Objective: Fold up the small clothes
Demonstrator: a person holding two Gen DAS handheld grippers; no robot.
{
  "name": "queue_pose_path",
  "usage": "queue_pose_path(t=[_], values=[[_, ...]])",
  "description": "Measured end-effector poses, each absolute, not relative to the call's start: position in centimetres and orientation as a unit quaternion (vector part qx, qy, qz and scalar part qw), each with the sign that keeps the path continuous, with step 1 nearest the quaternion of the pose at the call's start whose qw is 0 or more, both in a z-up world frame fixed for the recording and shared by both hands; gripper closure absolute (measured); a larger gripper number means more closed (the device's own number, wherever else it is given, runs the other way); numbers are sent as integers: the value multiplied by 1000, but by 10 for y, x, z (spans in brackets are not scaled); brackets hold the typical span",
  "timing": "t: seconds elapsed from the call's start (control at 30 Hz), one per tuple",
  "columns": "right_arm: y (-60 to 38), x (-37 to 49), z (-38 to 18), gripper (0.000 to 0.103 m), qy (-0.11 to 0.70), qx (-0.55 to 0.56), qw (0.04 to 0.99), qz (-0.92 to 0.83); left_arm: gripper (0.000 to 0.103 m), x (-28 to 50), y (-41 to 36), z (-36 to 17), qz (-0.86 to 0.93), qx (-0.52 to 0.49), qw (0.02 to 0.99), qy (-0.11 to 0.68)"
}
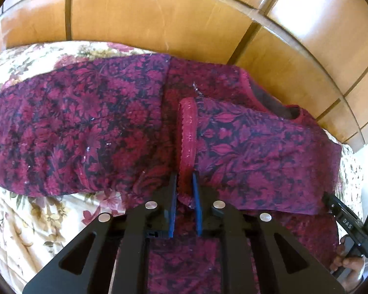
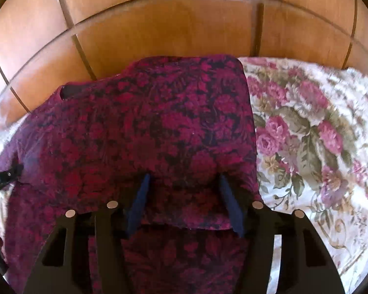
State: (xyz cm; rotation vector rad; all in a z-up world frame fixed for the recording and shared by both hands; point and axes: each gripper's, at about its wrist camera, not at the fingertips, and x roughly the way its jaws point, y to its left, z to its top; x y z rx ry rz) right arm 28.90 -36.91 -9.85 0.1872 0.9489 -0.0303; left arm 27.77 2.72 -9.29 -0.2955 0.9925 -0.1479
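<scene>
A maroon and dark purple floral garment [image 1: 85,122] lies spread on a flowered bedsheet [image 1: 24,220]. My left gripper [image 1: 185,181] is shut on a red scalloped trim band [image 1: 188,127] that runs up the middle of the garment. In the right wrist view the same garment [image 2: 159,122] fills the centre. My right gripper [image 2: 184,178] stands open over it, fingertips sunk into the cloth, with a folded edge [image 2: 184,226] lying between the blue pads [image 2: 141,196]. A neck or arm opening [image 2: 68,93] shows at the far left.
Glossy wooden panels [image 1: 159,12] [image 2: 171,29] rise just behind the bed. The bedsheet [image 2: 306,134] lies bare to the right of the garment. The right tool's black body and a hand [image 1: 350,223] sit at the left wrist view's right edge.
</scene>
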Motion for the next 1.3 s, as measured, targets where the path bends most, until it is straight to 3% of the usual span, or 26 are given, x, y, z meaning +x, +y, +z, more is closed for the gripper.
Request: queue_pose_path(t=[0.07,0.1,0.13,0.2,0.43,0.53,0.67,0.8,0.97,1.07,1.2,1.3], values=[[-367,285,-93,39,452,84,888,-17,76,269,29,-83,-74,-147,871,463],[-367,282,-89,33,450,83,889,-17,58,262,33,-80,-75,-155,872,458],[-364,275,-81,30,440,75,895,-21,47,254,42,-76,-71,-173,875,447],[-358,259,-65,20,413,63,908,-22,47,238,59,-73,-51,-199,877,435],[-306,215,-74,16,412,-4,911,31,47,184,154,-78,-1,-325,858,398],[-278,203,-94,11,423,-50,904,41,34,161,206,-84,49,-364,848,383],[-275,197,-106,2,425,-46,904,24,33,128,282,-87,123,-413,832,350],[-295,204,-114,2,447,24,893,41,33,110,342,-90,160,-463,808,327],[-296,206,-114,2,447,16,894,36,33,112,395,-105,195,-532,762,314],[-296,205,-112,2,443,14,896,35,38,122,407,-111,199,-548,754,302],[-293,203,-114,2,440,13,897,34,88,144,414,-114,218,-510,761,336],[-292,203,-114,2,440,13,897,34,92,155,405,-93,219,-477,784,331]])
